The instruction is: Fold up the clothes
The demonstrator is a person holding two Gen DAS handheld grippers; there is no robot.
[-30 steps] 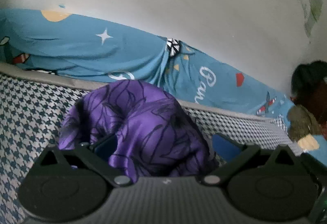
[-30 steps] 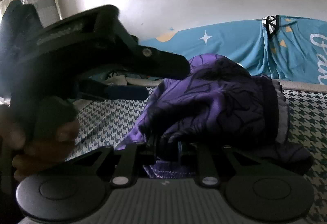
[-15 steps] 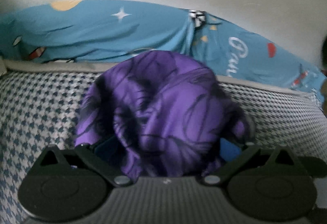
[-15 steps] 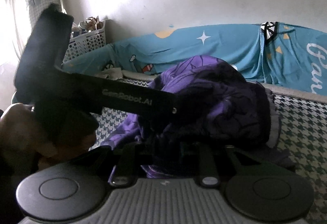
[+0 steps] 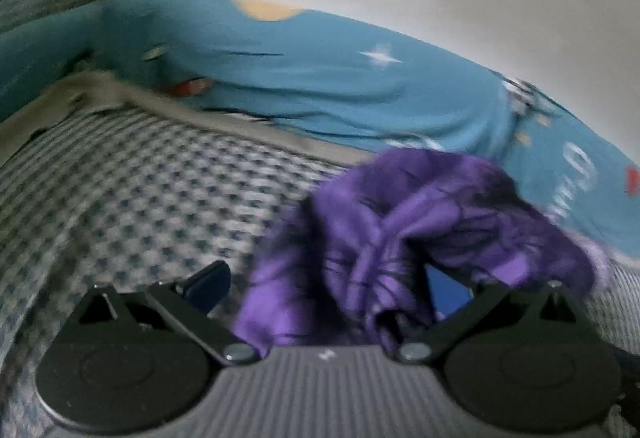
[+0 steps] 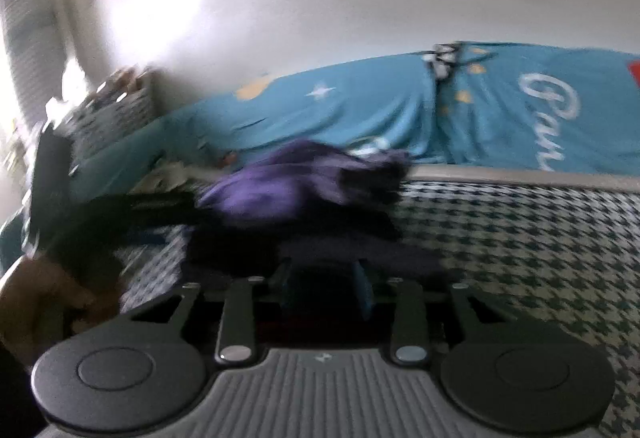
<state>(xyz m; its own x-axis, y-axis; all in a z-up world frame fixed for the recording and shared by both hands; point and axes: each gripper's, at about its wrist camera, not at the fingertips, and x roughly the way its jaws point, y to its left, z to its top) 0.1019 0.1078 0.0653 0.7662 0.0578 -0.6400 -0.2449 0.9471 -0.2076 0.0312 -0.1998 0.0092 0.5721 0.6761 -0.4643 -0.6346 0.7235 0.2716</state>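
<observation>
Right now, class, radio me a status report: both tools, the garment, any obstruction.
Left tool open, purple garment bunched between its jaws. Right tool opening, garment's dark edge at its tips. No obstruction seen on houndstooth cover.

Silky purple cloth garment [image 5: 420, 238]

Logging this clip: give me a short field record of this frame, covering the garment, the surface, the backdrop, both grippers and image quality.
garment: purple garment, dark line print, bunched, unfolded
surface: houndstooth cover, garment lying on it
backdrop: blue printed sheet behind, white wall above
left gripper: jaws wide apart, cloth bunched between them, no pinch visible
right gripper: jaws opening, dark cloth edge just ahead; contact unclear
person: hand holding the left gripper
image quality: motion blur in both views
</observation>
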